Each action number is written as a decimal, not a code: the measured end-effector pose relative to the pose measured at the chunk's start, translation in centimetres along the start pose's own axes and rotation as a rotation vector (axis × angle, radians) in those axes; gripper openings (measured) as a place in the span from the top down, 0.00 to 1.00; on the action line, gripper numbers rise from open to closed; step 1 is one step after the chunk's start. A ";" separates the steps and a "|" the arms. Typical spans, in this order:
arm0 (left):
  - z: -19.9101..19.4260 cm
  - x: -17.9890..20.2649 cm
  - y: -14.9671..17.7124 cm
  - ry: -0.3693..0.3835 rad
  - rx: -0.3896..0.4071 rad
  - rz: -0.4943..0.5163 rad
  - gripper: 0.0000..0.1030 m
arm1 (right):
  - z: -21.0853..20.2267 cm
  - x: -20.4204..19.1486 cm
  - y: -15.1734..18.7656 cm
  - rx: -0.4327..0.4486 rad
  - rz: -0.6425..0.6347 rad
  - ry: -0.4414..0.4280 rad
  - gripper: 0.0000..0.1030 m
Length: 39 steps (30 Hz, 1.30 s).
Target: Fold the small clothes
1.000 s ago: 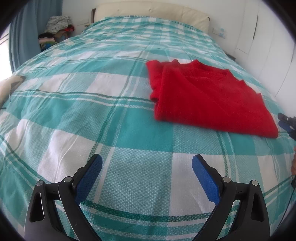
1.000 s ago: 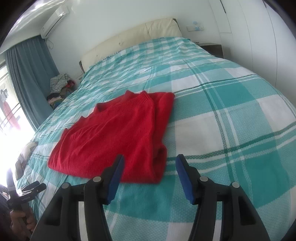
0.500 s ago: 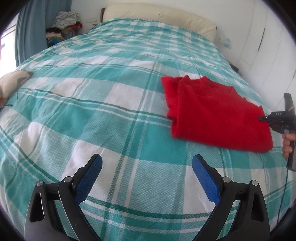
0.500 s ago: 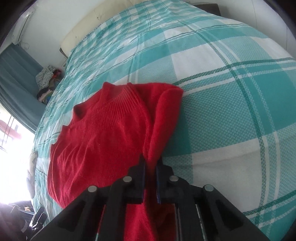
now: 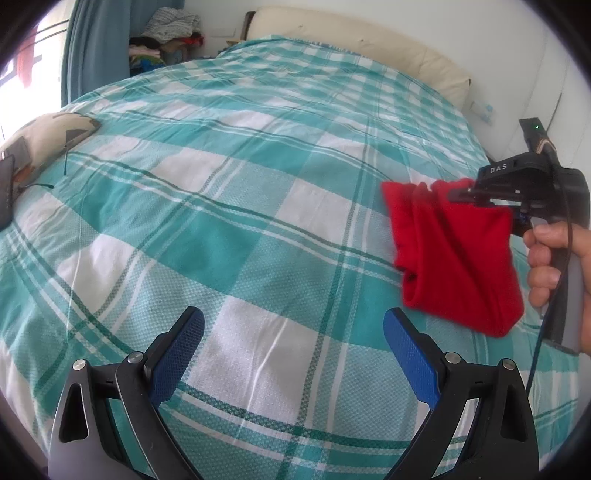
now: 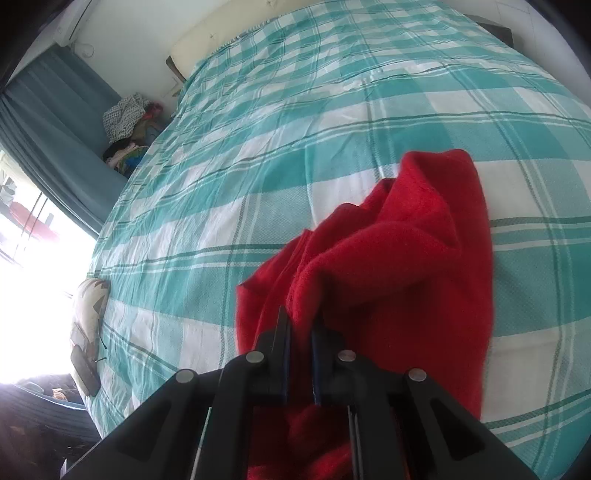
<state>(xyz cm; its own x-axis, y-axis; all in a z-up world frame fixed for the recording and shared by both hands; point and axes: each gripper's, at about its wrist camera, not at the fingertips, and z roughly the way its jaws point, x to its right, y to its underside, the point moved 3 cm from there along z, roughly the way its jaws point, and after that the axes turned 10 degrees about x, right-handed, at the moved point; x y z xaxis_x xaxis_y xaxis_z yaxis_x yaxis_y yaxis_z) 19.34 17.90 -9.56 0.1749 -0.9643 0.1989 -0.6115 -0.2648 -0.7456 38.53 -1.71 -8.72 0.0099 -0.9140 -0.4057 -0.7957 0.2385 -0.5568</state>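
A folded red sweater (image 5: 454, 254) hangs bunched above the teal checked bedspread (image 5: 229, 192) at the right of the left wrist view. My right gripper (image 5: 458, 195) is shut on its top edge and holds it lifted. In the right wrist view the right gripper (image 6: 300, 325) pinches the red sweater (image 6: 399, 266), which drapes down to the bed. My left gripper (image 5: 293, 334) is open and empty, low over the near part of the bed, left of the sweater.
A patterned cushion (image 5: 44, 136) and a dark phone (image 5: 5, 192) lie at the bed's left edge. A pile of clothes (image 5: 166, 33) sits by the blue curtain (image 5: 92, 44). A cream headboard (image 5: 354, 48) is at the far end, with white wardrobes at the right.
My right gripper closed on the sweater's edge and has lifted it off the bed. My left gripper has drawn back to the left, still open.
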 end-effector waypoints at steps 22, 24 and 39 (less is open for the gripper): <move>-0.4 -0.4 -0.2 0.050 0.005 -0.047 0.05 | -7.7 -2.6 10.1 0.067 -0.661 -0.177 0.49; -0.4 -0.1 -0.3 0.069 0.007 -0.051 0.05 | -8.4 -1.6 12.4 0.111 -0.782 -0.062 0.49; -0.3 0.0 0.2 0.072 -0.007 -0.073 0.05 | -8.0 9.5 13.5 0.133 -0.673 0.219 0.95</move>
<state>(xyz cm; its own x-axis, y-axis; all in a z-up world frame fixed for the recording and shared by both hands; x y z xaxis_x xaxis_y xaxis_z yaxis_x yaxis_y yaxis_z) 18.98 17.86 -9.57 0.1635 -0.9406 0.2977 -0.6050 -0.3339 -0.7228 23.06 -9.80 -14.32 0.3392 -0.9184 0.2038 -0.5791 -0.3745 -0.7241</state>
